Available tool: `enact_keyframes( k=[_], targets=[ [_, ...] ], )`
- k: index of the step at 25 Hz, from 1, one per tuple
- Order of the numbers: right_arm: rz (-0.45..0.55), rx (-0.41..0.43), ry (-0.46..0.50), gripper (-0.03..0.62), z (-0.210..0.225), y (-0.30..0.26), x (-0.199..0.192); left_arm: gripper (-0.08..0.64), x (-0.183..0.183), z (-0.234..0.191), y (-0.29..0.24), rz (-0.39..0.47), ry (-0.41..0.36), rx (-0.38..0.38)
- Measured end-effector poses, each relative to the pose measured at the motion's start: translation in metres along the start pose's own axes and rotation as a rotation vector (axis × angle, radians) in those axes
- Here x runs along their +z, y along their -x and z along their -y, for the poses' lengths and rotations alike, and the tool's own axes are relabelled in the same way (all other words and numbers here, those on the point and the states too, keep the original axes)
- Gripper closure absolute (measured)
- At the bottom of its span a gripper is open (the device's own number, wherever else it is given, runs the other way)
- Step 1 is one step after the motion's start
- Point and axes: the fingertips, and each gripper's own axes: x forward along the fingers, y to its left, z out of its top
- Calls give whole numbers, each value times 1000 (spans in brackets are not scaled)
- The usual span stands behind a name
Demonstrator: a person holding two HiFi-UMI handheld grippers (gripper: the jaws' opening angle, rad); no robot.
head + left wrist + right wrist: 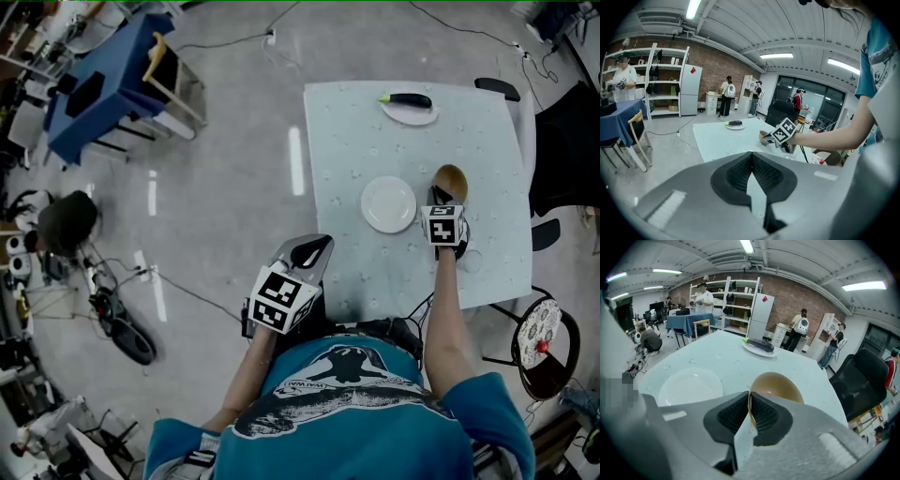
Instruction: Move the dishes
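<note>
**right gripper on bowl rim; left idle**

nearest the lens: left gripper (314,246), parked over the floor just off the table's (356,141) near-left corner, clenched on nothing. judged kept clear of the table to leave room for the working side.

further out: right gripper (441,195) reaching across the near edge, pinched onto the near rim of the brown bowl (453,178). rim seen edge-on between the ribbed pads in the right gripper view. gripped at the rim presumably because no other part of a bowl is thin enough to fit the pads. cannot tell whether lifted or resting on the table.

just left of the bowl: white plate (388,204), empty, near but apart from it. at the far edge: second plate (410,111) carrying a dark eggplant (405,99), well apart from the rest.

count: plates 2, bowl 1, eggplant 1, grippers 2.

judgement: bowl move in hand; both plates not yet handled.
</note>
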Motion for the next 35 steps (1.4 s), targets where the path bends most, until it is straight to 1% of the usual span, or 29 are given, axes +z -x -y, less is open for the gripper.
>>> enact_keyframes(
  k=[3,7,8,9,10,11,16,23,27,31,35],
  targets=[
    [-33,-6,-25,568,5,-11,-11,545,-2,-5,1,-6,6,10],
    [-40,10,-13,554,1,-15,-14,545,-3,-10,2,-6,8,19],
    [-38,18,-19,523,-1,-15,-14,545,-3,-10,3,-6,8,20],
    [-37,29,-30,462,-4,-14,-14,545,-3,-11,3,-5,7,19],
    [-38,40,-40,415,-6,-13,-13,545,-3,-11,3,-5,6,17],
    [-38,47,-46,400,-8,-11,-13,545,-2,-11,3,-5,5,15],
    [8,54,-17,391,-18,5,-4,545,-3,-9,3,2,-10,-5],
    [167,112,-46,390,-49,58,23,545,-4,-5,11,10,-39,-39],
    [241,150,-43,390,-75,93,34,545,-5,-4,18,19,-58,-64],
    [289,167,-37,390,-98,124,39,545,-8,1,24,23,-79,-103],
    [340,174,-58,401,-123,153,42,545,-14,10,31,29,-111,-154]
  ],
)
